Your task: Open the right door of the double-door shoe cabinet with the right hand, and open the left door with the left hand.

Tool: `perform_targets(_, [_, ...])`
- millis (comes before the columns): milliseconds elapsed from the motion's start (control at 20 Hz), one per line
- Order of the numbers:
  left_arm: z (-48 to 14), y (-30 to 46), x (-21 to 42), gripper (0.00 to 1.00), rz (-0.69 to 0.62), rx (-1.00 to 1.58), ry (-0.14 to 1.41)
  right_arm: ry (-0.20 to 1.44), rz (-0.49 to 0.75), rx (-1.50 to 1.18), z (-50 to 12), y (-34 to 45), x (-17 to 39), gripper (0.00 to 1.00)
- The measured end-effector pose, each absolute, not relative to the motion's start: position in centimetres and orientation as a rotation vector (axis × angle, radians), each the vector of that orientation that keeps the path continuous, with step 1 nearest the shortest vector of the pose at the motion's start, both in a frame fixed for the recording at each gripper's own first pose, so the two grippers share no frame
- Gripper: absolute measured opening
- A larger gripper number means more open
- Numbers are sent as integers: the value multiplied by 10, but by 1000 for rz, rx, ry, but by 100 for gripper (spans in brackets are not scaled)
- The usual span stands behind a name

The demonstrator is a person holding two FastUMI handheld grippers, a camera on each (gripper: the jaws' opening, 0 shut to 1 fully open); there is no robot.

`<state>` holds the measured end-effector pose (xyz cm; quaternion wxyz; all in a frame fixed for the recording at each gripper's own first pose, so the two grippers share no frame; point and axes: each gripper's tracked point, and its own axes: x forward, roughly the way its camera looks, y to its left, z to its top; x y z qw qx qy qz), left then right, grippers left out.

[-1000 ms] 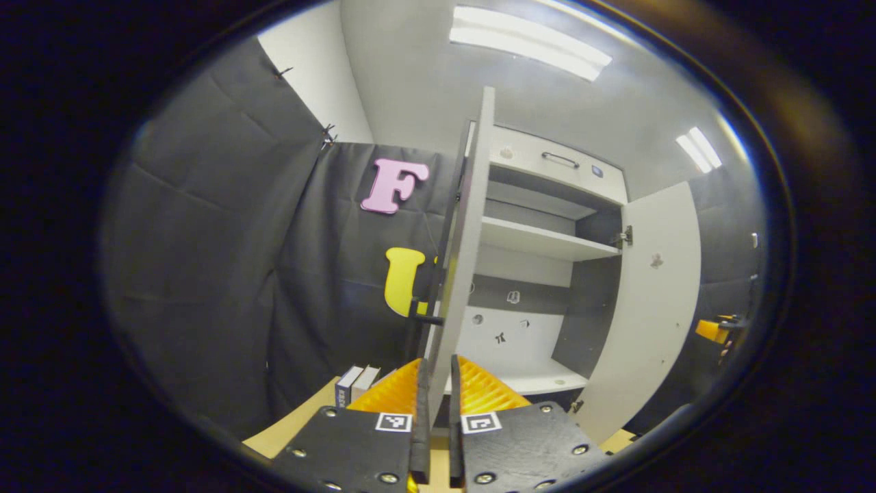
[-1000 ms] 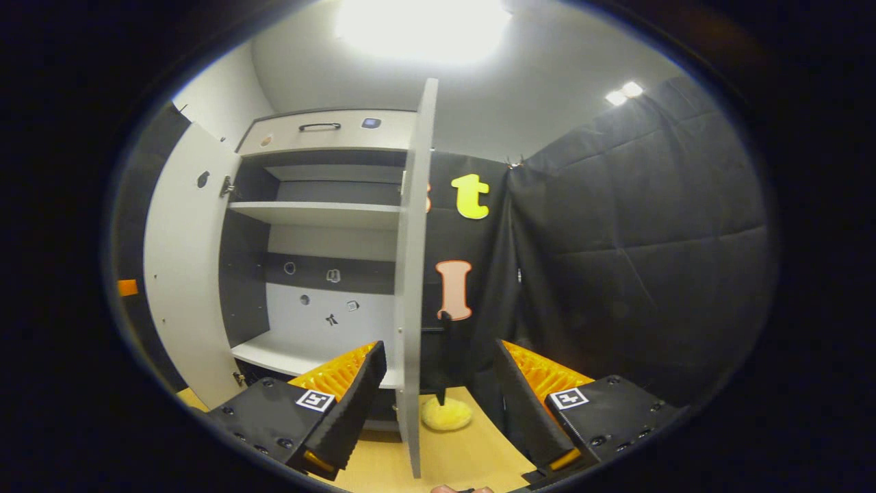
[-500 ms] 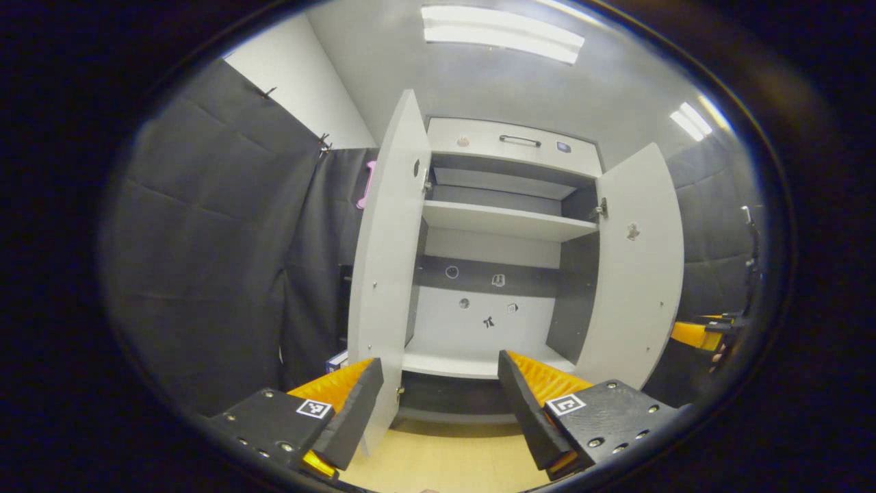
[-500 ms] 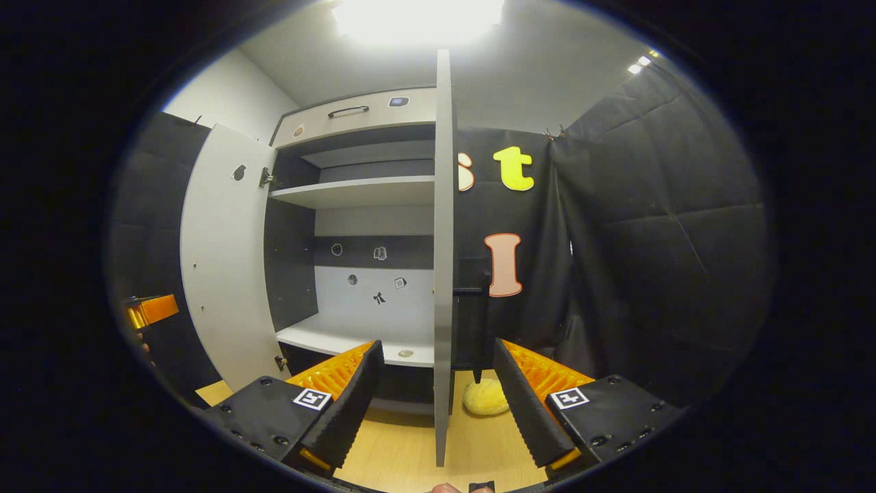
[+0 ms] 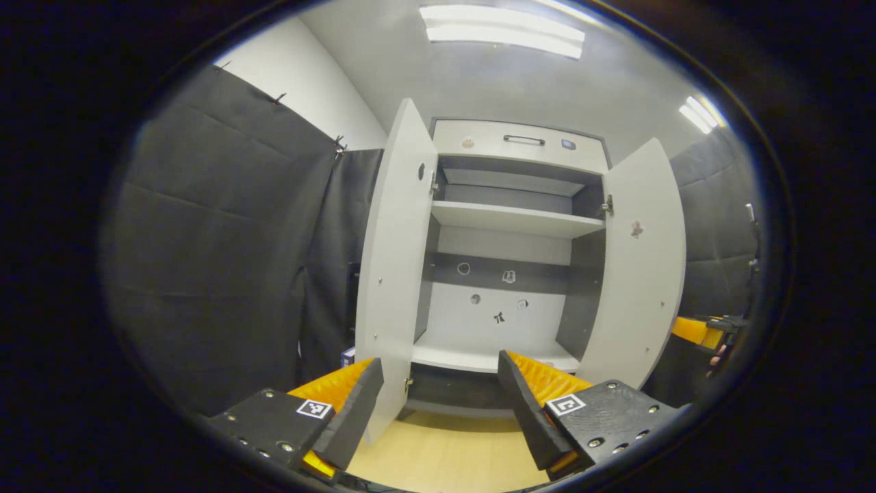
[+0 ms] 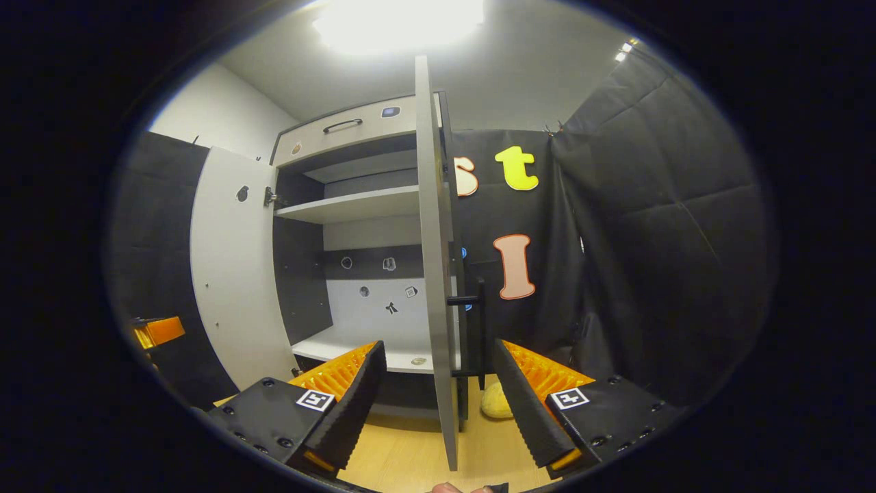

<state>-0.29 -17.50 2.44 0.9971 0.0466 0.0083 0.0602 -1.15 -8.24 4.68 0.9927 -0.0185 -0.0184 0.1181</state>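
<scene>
Both doors of the double-door shoe cabinet (image 5: pixel 510 226) stood open. In the left gripper view the cabinet occupied the centre, with its left door (image 5: pixel 393 260) swung out at about 9 o'clock from the opening and its right door (image 5: pixel 640 267) swung out at about 3 o'clock. Two white shelves showed inside: an upper shelf (image 5: pixel 513 218) and a bottom shelf (image 5: pixel 489 357). Above the opening sat a drawer front (image 5: pixel 520 140) with a dark handle. The left gripper (image 5: pixel 438 400) was at 6 o'clock, its fingers spread wide apart and holding nothing; the lower edge of the left door lay just beside its left finger, apart from it. The other gripper (image 5: pixel 698 332) appeared far off at about 4 o'clock, past the right door.

In the right gripper view the right door (image 6: pixel 434 274) was seen nearly edge-on at the centre, with its dark bar handle (image 6: pixel 479 329) on the outer face at about 5 o'clock from centre. The right gripper (image 6: pixel 438 397) was at 6 o'clock, fingers wide apart and empty, the door's edge standing between them without contact. The left door (image 6: pixel 233 274) was at 9 o'clock. A yellow object (image 6: pixel 496 405) lay on the wooden floor (image 6: pixel 410 459) behind the right door.
</scene>
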Motion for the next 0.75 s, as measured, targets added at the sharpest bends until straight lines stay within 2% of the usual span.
perform_targets(450, [46, -138, -6, 97, 127, 156, -5, -20, 233, -50, 38, -35, -10, 98])
perform_targets(600, [39, -126, -7, 99, 158, 129, -6, -30, 240, -67, 33, -22, -15, 98])
perform_targets(750, [26, -133, -10, 97, 131, 120, 8, -26, 225, -80, 27, -18, -16, 98])
